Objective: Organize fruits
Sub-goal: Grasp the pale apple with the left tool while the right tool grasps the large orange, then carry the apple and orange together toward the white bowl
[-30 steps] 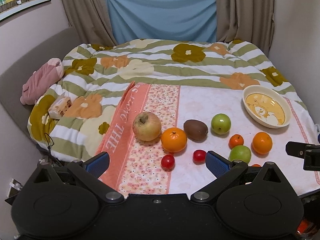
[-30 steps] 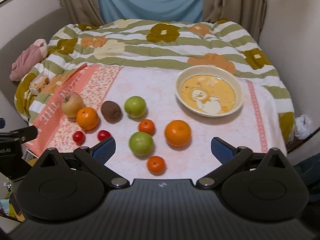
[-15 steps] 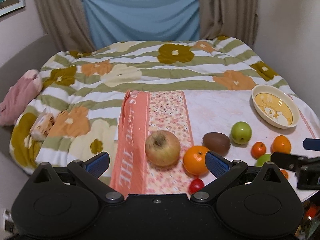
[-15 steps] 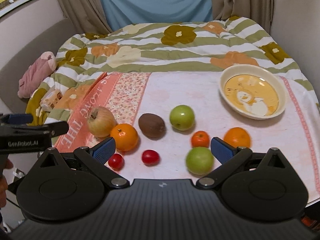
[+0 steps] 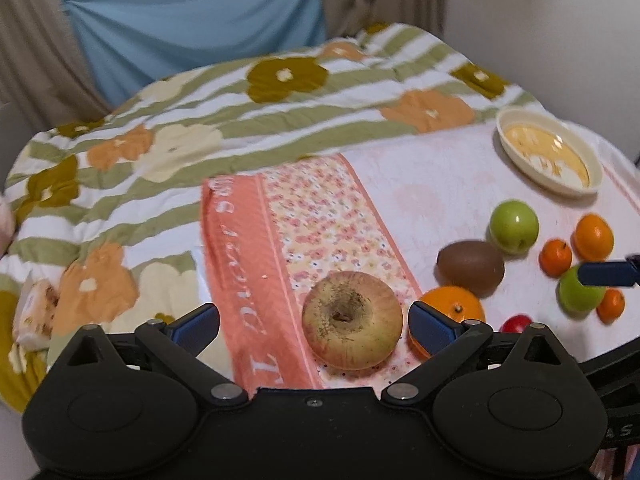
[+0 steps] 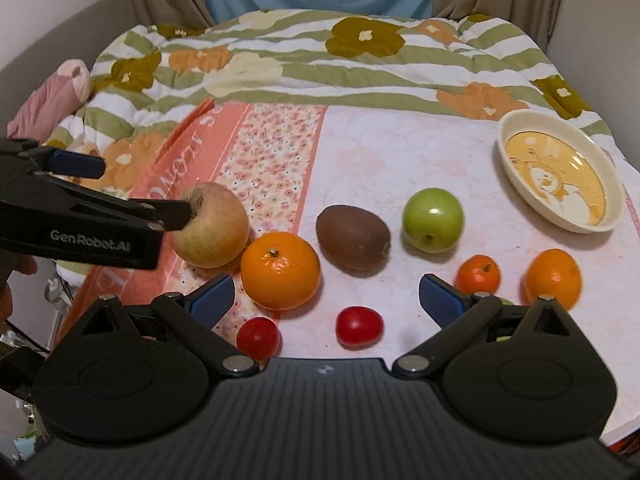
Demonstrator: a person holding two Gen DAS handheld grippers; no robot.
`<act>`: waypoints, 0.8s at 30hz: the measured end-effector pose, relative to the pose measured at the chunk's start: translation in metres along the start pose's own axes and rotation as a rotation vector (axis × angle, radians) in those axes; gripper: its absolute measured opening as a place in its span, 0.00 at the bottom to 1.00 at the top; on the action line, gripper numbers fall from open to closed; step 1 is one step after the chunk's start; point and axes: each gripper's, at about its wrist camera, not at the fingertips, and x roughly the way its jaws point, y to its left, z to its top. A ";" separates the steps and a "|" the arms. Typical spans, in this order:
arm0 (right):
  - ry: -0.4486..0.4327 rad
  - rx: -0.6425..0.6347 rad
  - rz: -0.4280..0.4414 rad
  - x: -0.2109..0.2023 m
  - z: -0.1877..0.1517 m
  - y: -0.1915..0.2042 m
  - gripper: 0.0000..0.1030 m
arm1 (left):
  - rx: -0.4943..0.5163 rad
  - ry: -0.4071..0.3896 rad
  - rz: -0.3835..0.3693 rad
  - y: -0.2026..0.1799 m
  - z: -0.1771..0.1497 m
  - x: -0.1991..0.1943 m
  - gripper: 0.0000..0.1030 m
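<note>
A yellow-red apple [image 5: 352, 320] lies on the pink cloth between the open fingers of my left gripper [image 5: 314, 322], which does not grip it. It also shows in the right wrist view [image 6: 214, 226], with the left gripper [image 6: 132, 188] reaching it from the left. Beside the apple lie a large orange [image 6: 280, 270], a kiwi [image 6: 352, 238], a green apple [image 6: 433, 219], two cherry tomatoes [image 6: 359, 326], a small mandarin [image 6: 479, 275] and another orange [image 6: 554, 278]. My right gripper [image 6: 326, 294] is open and empty above the tomatoes. A cream bowl [image 6: 560, 174] is empty at the right.
The fruits lie on a pink floral towel [image 6: 280, 140] over a striped flowered quilt [image 6: 320, 60]. A pink stuffed toy [image 6: 52, 96] and a tissue pack [image 5: 34, 308] lie at the left edge. Curtains and a wall stand behind.
My left gripper has moved forward and down so the yellow-red apple now sits between its fingers. My right gripper has moved left and closer to the tomatoes and orange.
</note>
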 end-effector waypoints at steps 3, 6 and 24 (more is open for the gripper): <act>0.017 -0.017 -0.007 0.017 0.000 0.008 1.00 | 0.041 0.027 -0.028 -0.002 0.002 0.015 0.98; 0.044 -0.041 -0.010 0.031 -0.004 0.014 1.00 | 0.068 0.057 -0.054 -0.004 0.004 0.030 0.98; 0.077 -0.080 0.005 0.070 -0.002 0.030 0.87 | 0.172 0.145 -0.137 -0.015 0.003 0.074 0.78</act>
